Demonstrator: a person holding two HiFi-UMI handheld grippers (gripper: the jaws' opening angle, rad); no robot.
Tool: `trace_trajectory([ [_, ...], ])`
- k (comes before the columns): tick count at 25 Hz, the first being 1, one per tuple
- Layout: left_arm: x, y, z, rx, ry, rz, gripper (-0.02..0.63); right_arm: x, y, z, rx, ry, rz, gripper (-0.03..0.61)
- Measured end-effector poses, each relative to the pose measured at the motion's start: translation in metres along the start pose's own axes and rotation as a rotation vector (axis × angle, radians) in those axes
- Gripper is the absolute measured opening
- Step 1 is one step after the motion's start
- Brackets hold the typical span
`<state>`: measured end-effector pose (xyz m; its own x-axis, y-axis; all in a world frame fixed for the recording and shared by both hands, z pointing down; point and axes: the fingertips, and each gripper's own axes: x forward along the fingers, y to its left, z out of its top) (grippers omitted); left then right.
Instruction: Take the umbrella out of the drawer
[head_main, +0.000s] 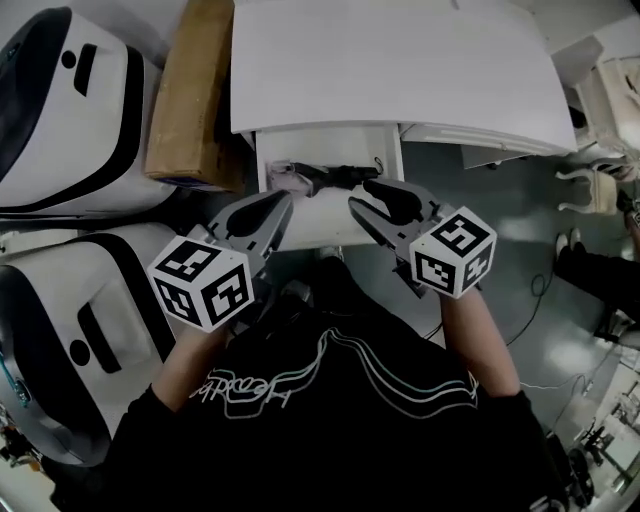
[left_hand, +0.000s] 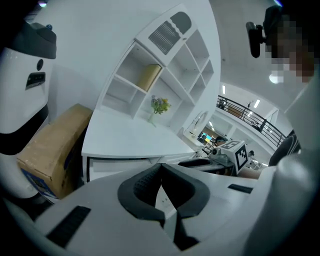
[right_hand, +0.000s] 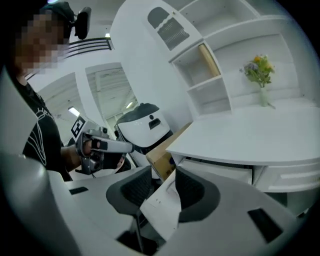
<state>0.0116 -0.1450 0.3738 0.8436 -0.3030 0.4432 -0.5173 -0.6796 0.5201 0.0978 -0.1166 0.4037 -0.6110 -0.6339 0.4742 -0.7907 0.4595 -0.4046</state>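
The drawer (head_main: 262, 160) stands pulled out under the white desk top (head_main: 400, 60). A dark folded umbrella (head_main: 335, 176) lies across its back part, with a pinkish bit at its left end. Both grippers hover over the drawer's near half, pointing at the umbrella and apart from it. My left gripper (head_main: 283, 200) has its fingertips touching and nothing between them (left_hand: 161, 166). My right gripper (head_main: 358, 200) has its jaws apart (right_hand: 164, 172); only the drawer's white front edge (right_hand: 162, 205) shows through the gap.
A brown cardboard box (head_main: 190, 90) leans at the desk's left. Two large white-and-black machines (head_main: 60, 100) (head_main: 70, 330) crowd the left side. A white shelf unit with a small flower vase (right_hand: 260, 75) sits on the desk. Someone's shoes (head_main: 585, 190) show on the floor at right.
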Motion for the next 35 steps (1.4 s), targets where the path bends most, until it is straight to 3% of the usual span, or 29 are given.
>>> trace_trajectory([
  [8, 0.028, 0.032, 0.005, -0.094, -0.036, 0.139, 0.02, 0.061, -0.061, -0.041, -0.264, 0.317, 0.14, 0.218],
  [18, 0.041, 0.07, 0.001, -0.175, -0.055, 0.239, 0.02, 0.133, -0.101, -0.115, -0.634, 0.646, 0.214, 0.233],
  [29, 0.047, 0.091, -0.018, -0.23, -0.019, 0.274, 0.02, 0.186, -0.144, -0.176, -0.87, 0.835, 0.201, 0.236],
  [35, 0.039, 0.099, -0.026, -0.247, -0.005, 0.294, 0.02, 0.202, -0.154, -0.201, -0.932, 0.915, 0.189, 0.236],
])
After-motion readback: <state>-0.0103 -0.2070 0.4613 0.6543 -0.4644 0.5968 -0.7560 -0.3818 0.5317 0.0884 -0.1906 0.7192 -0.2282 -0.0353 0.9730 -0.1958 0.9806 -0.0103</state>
